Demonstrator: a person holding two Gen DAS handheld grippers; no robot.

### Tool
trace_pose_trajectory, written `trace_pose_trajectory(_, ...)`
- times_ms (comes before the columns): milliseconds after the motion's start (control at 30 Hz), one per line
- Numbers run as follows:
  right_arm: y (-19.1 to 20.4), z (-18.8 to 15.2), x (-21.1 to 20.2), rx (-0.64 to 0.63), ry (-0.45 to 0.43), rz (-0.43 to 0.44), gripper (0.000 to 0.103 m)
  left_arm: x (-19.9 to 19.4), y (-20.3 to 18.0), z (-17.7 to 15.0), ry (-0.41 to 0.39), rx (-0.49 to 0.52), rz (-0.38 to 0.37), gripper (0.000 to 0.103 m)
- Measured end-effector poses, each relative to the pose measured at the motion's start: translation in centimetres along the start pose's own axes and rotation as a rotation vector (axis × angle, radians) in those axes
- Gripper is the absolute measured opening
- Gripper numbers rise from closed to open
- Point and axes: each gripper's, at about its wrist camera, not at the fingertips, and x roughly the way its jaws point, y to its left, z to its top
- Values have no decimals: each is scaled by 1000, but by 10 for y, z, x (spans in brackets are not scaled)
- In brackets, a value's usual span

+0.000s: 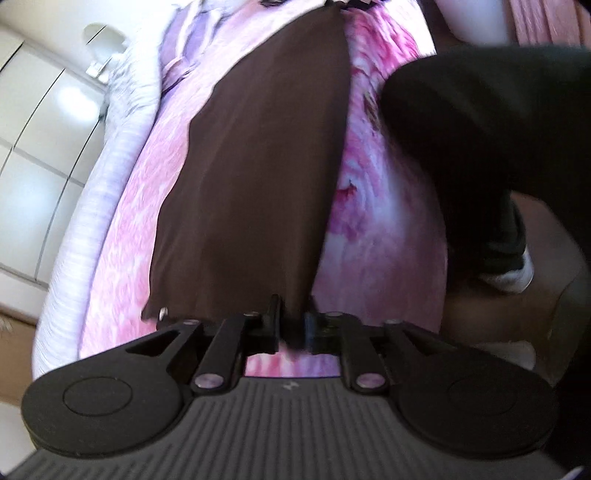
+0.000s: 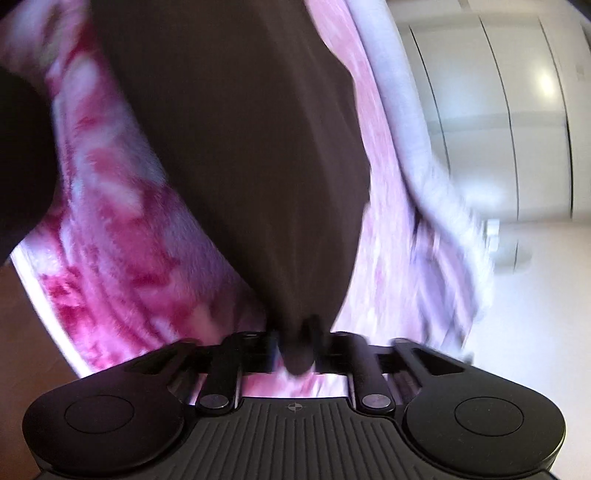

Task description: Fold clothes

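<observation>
A dark brown garment (image 1: 258, 147) stretches lengthwise over a pink floral bedspread (image 1: 125, 221). My left gripper (image 1: 293, 317) is shut on one end of the brown garment, which runs away from it up the left wrist view. My right gripper (image 2: 295, 343) is shut on the other end of the brown garment (image 2: 251, 147); that end bunches between the fingers. The right gripper shows as a small dark shape at the top of the left wrist view (image 1: 347, 3). The right wrist view is motion-blurred.
The pink bedspread (image 2: 122, 236) covers a bed with a white edge (image 1: 92, 206). The person's dark trouser leg (image 1: 480, 129) and shoe (image 1: 513, 266) stand at the right of the bed. White wardrobe doors (image 2: 498, 122) line the wall beyond.
</observation>
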Motion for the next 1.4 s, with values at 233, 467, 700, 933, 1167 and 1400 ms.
trace_pose_trajectory(233, -25, 28, -52, 283, -99, 65, 48, -17, 18, -33, 59, -102, 53, 19)
trace_pose_trajectory(467, -13, 111, -97, 299, -389, 212, 50, -15, 43, -37, 92, -174, 103, 19)
trace_pose_trajectory(700, 26, 164, -141, 223, -529, 299, 51, -19, 55, -41, 131, -211, 131, 19)
trace_pose_trajectory(933, 75, 177, -196, 229, -547, 357, 52, -15, 60, -56, 150, -201, 143, 19)
trace_pose_trajectory(1167, 88, 196, -199, 230, -493, 349, 52, 9, 73, -69, 109, -173, 102, 19)
trace_pose_trajectory(1400, 91, 205, -192, 264, -412, 341, 53, 41, 92, -68, 74, -107, 48, 19)
